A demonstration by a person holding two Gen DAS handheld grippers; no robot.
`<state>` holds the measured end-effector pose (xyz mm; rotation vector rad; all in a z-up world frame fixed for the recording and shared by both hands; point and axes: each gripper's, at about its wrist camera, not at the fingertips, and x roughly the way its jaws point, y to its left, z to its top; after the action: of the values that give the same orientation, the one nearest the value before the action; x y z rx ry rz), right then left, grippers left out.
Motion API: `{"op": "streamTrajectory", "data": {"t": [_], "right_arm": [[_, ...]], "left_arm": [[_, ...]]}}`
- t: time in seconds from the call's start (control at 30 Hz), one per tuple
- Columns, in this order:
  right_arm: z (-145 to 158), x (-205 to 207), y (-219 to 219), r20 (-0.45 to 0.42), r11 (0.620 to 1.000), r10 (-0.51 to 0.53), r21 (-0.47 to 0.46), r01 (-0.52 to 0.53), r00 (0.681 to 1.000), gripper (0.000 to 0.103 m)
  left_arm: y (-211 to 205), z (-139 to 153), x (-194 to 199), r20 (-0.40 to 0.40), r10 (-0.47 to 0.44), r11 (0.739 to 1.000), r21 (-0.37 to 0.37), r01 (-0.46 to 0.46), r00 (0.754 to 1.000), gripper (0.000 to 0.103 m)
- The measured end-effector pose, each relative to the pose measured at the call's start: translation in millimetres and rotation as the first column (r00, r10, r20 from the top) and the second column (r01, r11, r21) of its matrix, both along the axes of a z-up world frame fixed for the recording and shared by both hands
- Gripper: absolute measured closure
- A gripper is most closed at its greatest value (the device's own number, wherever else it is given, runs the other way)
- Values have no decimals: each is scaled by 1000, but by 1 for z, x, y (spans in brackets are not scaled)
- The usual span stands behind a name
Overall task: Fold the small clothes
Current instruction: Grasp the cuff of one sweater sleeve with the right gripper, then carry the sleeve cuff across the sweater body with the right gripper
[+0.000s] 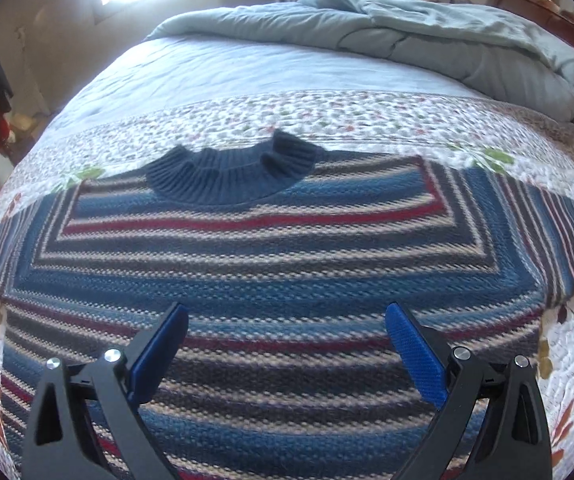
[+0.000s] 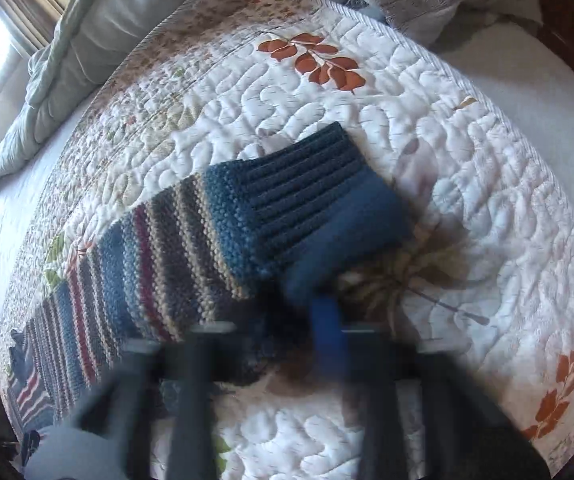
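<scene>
A striped knit sweater (image 1: 271, 264) is laid flat, front up, across the quilt (image 1: 327, 116) near the bed's near edge, sleeves spread toward either side edge. The dark ribbed collar (image 1: 231, 172) points toward the far end of the bed, where a grey-green duvet (image 1: 407, 28) is bunched.

The left gripper (image 1: 287, 344) is held above the lower body of the sweater. Its jaws stand wide apart; the blue pads (image 1: 415, 352) are seen clear of the knit, nothing between them.

In the right wrist view, one sleeve (image 2: 191, 252) is seen running out to its ribbed blue cuff (image 2: 319, 196), which lies flat on the quilt toward the side edge. The right gripper (image 2: 311, 320) is heavily blurred. Its jaws are read as drawn together just at the near corner of the cuff. Whether fabric is actually pinched cannot be told; the blur hides the contact.

Step in hand, as judged: the first fold is being opened, with the sleeve taken at the cuff. No fold is yet made.

The next move calls for a confirmed hold on the cuff, then the sleeve carried inward across the chest. The thick knit is likely to drag; the body may need to be pinned by the left gripper.
</scene>
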<state>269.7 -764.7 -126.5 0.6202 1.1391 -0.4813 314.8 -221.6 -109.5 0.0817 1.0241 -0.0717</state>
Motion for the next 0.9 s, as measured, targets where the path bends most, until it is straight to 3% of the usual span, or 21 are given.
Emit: {"op": "streamTrajectory", "data": {"t": [0.13,0.27,0.37,0.47,0.7,0.77,0.8,0.9], "right_arm": [[23,-5,12,73,999,-2,-37,5,997,94],[66,6,72,154,989,134,-87,-122,979,95],[91,24,150,168,949,295,-162,-269,941,95],[104,40,234,168,890,442,-208,-407,881,95],[71,63,424,110,714,698,-184,-675,708,95],[52,63,456,101,679,734,-131,-723,671,85],[45,64,465,102,672,741,-100,-734,664,78],[36,50,465,174,678,723,4,-735,668,78]], "left_arm": [[25,7,-2,19,33,999,27,-33,999,4],[59,16,-6,30,65,996,60,-67,997,4],[90,22,-11,39,103,992,71,-105,994,4],[121,26,-16,34,144,987,61,-146,989,4],[181,29,-28,32,222,973,55,-224,974,4],[190,27,-29,27,237,970,53,-238,971,4],[194,26,-29,20,241,969,50,-242,970,4],[195,22,-28,4,231,972,38,-231,973,4]]}}
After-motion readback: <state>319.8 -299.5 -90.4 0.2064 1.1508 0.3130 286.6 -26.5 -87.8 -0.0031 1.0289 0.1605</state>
